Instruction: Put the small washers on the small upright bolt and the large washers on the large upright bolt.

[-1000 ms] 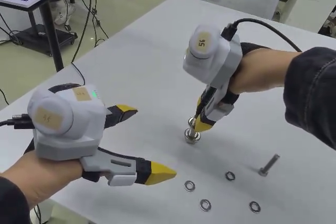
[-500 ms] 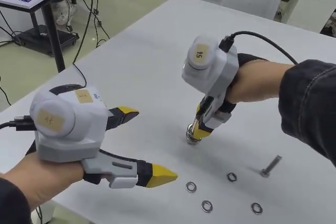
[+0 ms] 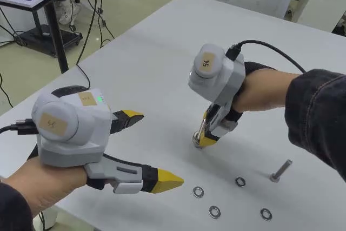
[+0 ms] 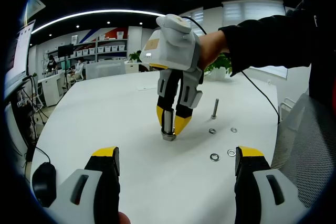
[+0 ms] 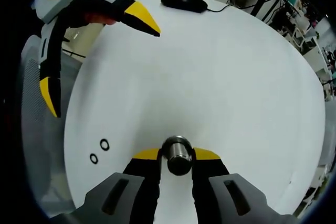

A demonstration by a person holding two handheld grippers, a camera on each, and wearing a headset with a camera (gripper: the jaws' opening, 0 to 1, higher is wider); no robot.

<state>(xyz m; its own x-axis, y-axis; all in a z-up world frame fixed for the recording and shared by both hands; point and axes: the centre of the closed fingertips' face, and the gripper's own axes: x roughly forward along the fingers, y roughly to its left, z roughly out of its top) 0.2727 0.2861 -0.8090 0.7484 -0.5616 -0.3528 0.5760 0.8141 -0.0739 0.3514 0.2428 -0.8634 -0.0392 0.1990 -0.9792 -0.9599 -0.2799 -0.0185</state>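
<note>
Pinching the large bolt (image 4: 168, 134) by its threaded shank, the right gripper (image 3: 206, 139) holds stiff, probably heavy, slippery steel; the left gripper (image 3: 153, 145) is wide open, empty.

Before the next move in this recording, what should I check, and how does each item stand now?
1. Grip: right gripper shut on large bolt, ok.
2. Stance: large bolt upright, head on the table, ok.
3. Target: small bolt upright, ok.
4. Free hand: left gripper open, holding nothing, ok.
5. Progress: four washers loose on the table, none on a bolt, not ok.
6. Washer sizes: cannot tell.
</note>
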